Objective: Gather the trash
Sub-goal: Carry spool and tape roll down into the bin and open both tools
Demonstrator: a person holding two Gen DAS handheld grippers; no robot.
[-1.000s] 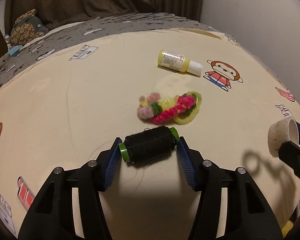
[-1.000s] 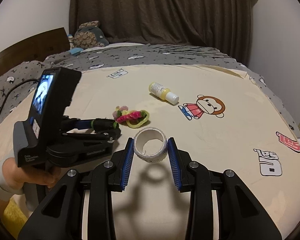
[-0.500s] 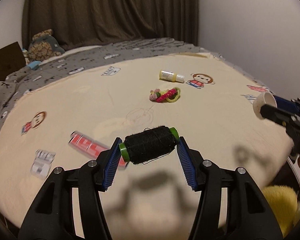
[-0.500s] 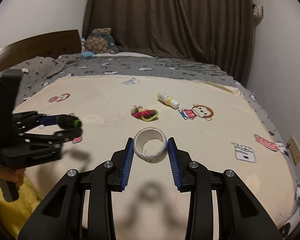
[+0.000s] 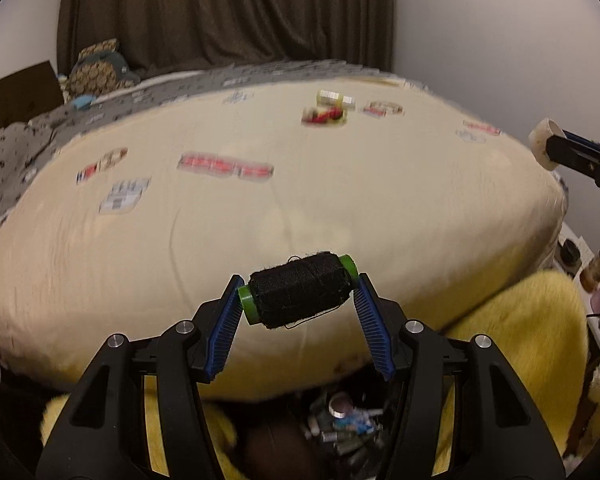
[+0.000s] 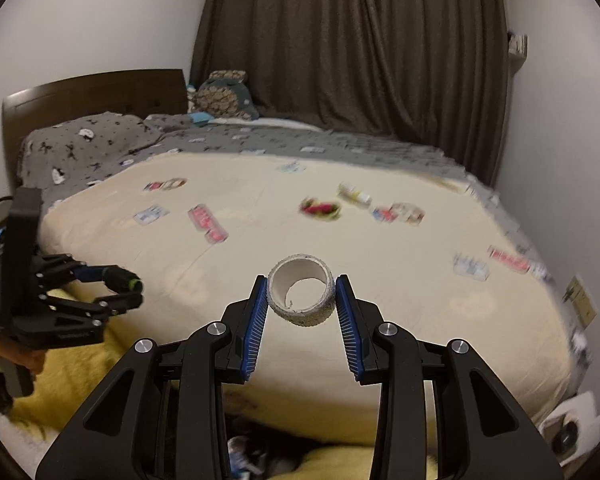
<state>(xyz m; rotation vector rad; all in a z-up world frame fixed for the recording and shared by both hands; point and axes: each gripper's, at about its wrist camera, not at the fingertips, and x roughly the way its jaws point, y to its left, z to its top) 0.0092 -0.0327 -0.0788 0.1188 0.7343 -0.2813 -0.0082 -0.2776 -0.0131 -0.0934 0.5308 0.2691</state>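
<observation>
Black spool [image 5: 299,290]: pinched end to end by the left gripper [image 5: 298,300], above the bed [image 5: 260,220] edge; light, thread soft, ends stiff.
Tape roll [image 6: 301,290]: clamped across its sides in the right gripper [image 6: 301,300], above the bed; light, fairly rigid.
Bin [image 5: 340,432]: below the bed edge.

A cream cartoon-print sheet [image 6: 340,240] is spread over the bed [image 6: 100,92]; on it are seen a yellow bottle [image 6: 354,195] and a pipe-cleaner bundle [image 6: 320,208], near each other.
</observation>
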